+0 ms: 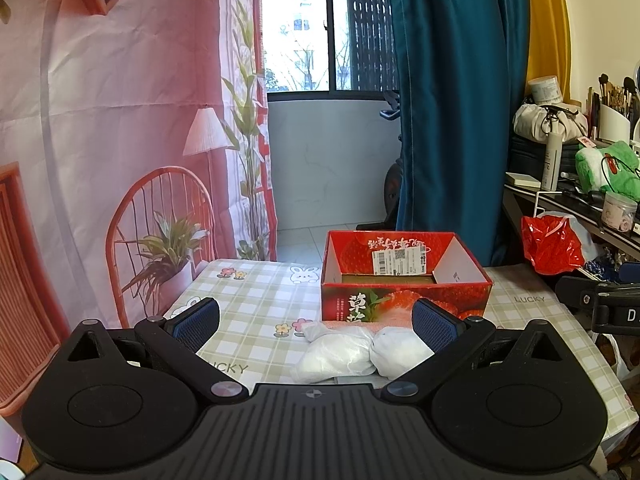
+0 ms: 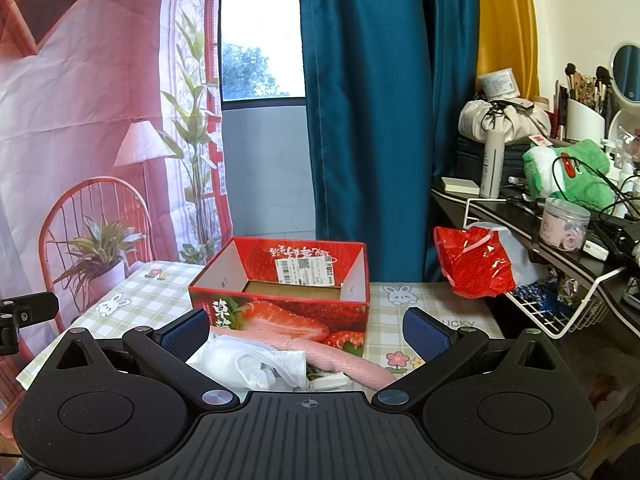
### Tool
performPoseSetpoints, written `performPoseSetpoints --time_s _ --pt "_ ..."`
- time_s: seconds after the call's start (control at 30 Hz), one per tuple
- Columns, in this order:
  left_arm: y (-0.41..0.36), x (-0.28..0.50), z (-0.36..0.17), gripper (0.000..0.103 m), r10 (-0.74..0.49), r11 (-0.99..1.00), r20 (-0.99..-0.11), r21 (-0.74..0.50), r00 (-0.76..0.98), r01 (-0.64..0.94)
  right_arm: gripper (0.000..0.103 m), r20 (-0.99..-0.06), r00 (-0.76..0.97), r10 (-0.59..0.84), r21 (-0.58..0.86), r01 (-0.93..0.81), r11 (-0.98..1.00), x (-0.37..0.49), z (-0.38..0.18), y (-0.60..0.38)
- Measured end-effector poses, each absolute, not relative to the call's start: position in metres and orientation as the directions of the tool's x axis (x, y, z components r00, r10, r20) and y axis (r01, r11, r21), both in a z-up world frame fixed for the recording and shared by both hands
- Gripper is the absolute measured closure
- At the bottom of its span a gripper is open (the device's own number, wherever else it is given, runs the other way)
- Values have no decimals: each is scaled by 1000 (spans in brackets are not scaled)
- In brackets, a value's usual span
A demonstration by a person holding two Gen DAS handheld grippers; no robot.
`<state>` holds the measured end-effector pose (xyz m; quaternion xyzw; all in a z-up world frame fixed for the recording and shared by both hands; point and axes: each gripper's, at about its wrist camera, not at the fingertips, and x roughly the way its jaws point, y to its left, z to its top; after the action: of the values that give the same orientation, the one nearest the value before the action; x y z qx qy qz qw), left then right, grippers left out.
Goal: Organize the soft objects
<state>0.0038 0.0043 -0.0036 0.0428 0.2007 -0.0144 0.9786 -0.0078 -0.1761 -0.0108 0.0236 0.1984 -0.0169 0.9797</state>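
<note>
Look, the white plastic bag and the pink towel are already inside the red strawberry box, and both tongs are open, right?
Not quite. The white plastic bag and the pink towel lie on the checked tablecloth in front of the red strawberry cardboard box, not inside it; the right wrist view shows this. Both tongs, left and right, are open.

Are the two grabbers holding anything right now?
No, nothing is held. The left gripper and the right gripper are both wide open. The white plastic bag and pink cloth lie on the table before the strawberry box.
</note>
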Motion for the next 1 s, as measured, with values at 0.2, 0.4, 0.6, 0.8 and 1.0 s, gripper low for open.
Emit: performPoseSetpoints --time_s 0.2,0.4,0.6,0.8,1.0 --pt "4 3 -5 0 -16 995 -396 79 918 52 0 -390 920 -24 40 43 998 -8 -11 -176" --pt "3 1 -7 0 -27 995 -393 81 919 64 0 -389 921 -18 37 35 999 -8 -12 -175" --pt "9 10 -10 0 -59 995 -404 53 913 87 0 -372 928 -19 31 32 999 -8 -16 -172" --pt "15 25 -29 0 -35 997 -405 45 914 58 0 -357 934 26 103 12 995 3 -38 -184" --pt "17 52 -64 0 -53 994 -487 59 872 94 0 -357 934 23 171 41 984 21 -79 -191"
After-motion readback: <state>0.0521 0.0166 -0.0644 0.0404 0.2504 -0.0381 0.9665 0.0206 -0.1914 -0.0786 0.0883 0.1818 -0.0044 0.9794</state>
